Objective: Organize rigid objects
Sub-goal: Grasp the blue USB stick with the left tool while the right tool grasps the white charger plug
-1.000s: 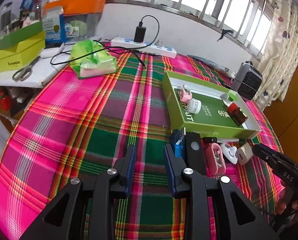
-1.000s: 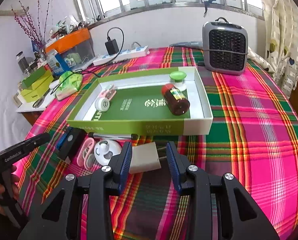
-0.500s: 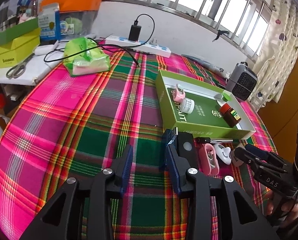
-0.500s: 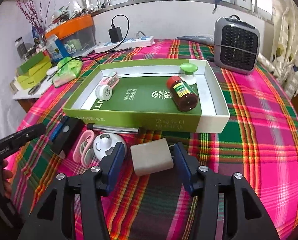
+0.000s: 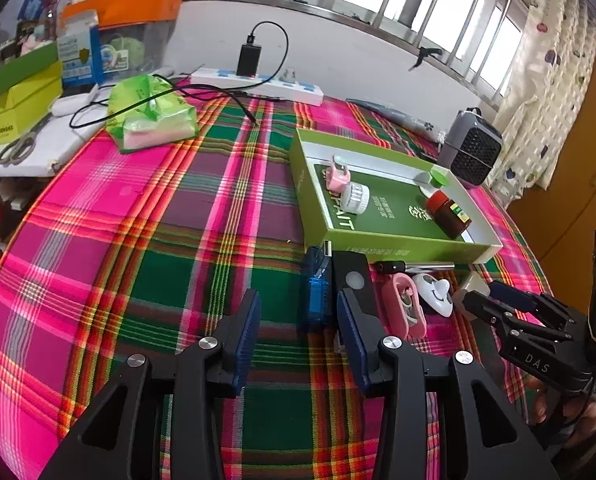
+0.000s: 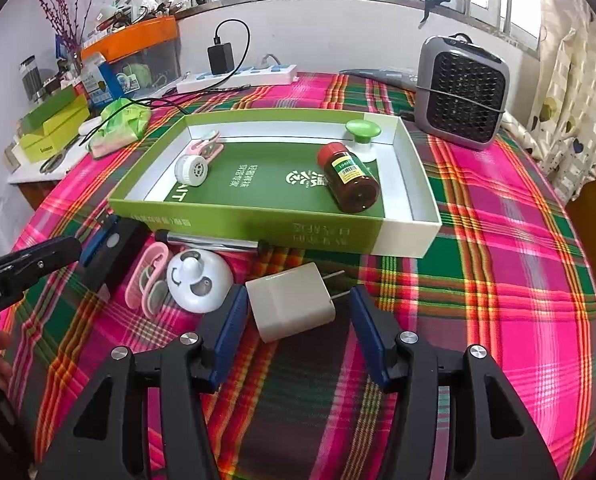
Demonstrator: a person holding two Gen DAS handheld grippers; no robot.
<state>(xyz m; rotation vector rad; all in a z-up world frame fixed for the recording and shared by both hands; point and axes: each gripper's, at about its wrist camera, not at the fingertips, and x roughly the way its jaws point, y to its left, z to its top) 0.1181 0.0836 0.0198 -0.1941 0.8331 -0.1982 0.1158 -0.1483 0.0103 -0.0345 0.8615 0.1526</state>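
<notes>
Plaid tabletop (image 6: pixel 497 240) under windows. Left claw (image 5: pixel 296 332), jaws opening, empty; blue stick (image 5: pixel 317 292) at its one o'clock. Right claw (image 6: pixel 296 328), jaws wide, brackets the charger (image 6: pixel 290 306), prongs toward two o'clock, untouched; the tray (image 6: pixel 258 222) lies beyond.

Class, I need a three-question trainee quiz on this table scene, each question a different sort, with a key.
1. True or false: the brown bottle lies on its side in the green box.
2. Which object sits between the right hand-held gripper pads? A) white charger B) scissors C) heater
3. Fill in: the silver pen lies just ____ the box.

Key: 1 true; 2 A; 3 outside.
</notes>
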